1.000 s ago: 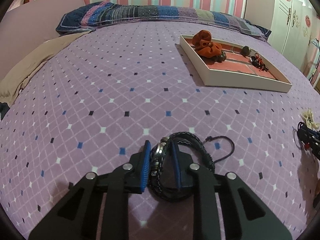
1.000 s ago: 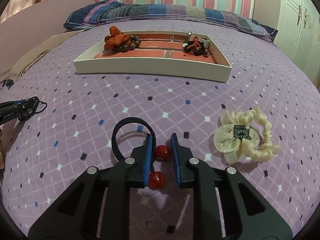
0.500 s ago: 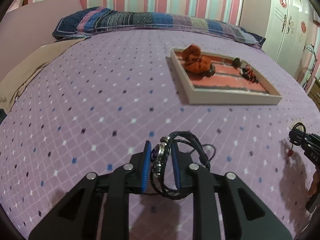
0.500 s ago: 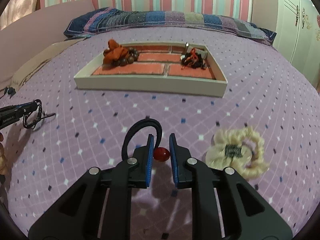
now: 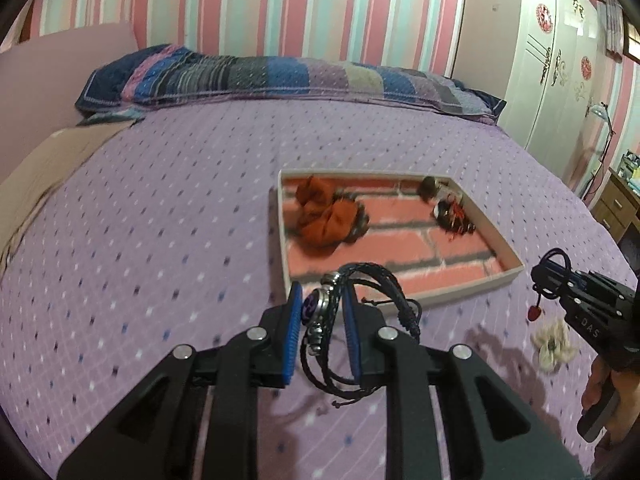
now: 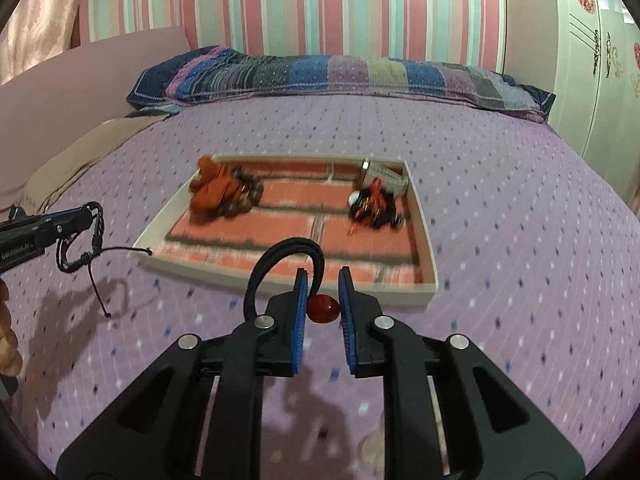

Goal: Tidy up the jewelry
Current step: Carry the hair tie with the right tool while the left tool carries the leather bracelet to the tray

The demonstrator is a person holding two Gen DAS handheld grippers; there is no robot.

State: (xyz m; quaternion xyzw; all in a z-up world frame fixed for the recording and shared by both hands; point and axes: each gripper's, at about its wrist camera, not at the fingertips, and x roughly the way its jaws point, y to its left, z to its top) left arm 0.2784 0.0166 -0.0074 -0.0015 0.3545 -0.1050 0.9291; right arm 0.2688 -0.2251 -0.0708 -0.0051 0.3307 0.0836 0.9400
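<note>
The left hand-held gripper [image 5: 322,312] is clamped on a black braided bracelet [image 5: 332,320] with a round metal charm; the cords loop out past the right pad and one thin strand hangs loose. It is held above the purple bed [image 5: 160,220], just short of the near rim of the tray [image 5: 460,294].

The right hand-held gripper [image 6: 323,300] is closed narrowly on a red bead [image 6: 323,309] of a black hair tie [image 6: 280,258], whose loop arches up over the left pad. It too is off the bed, in front of the tray's near wall.

Inside the tray, on its brick-patterned floor, an orange scrunchie [image 5: 324,220] lies at the left with dark beads [image 6: 244,200] touching it. At the far right lies a tangle of black and red pieces [image 6: 372,206], too blurred to tell apart. A cream scrunchie [image 5: 554,344] lies on the bed near the right gripper, outside the tray.
</note>
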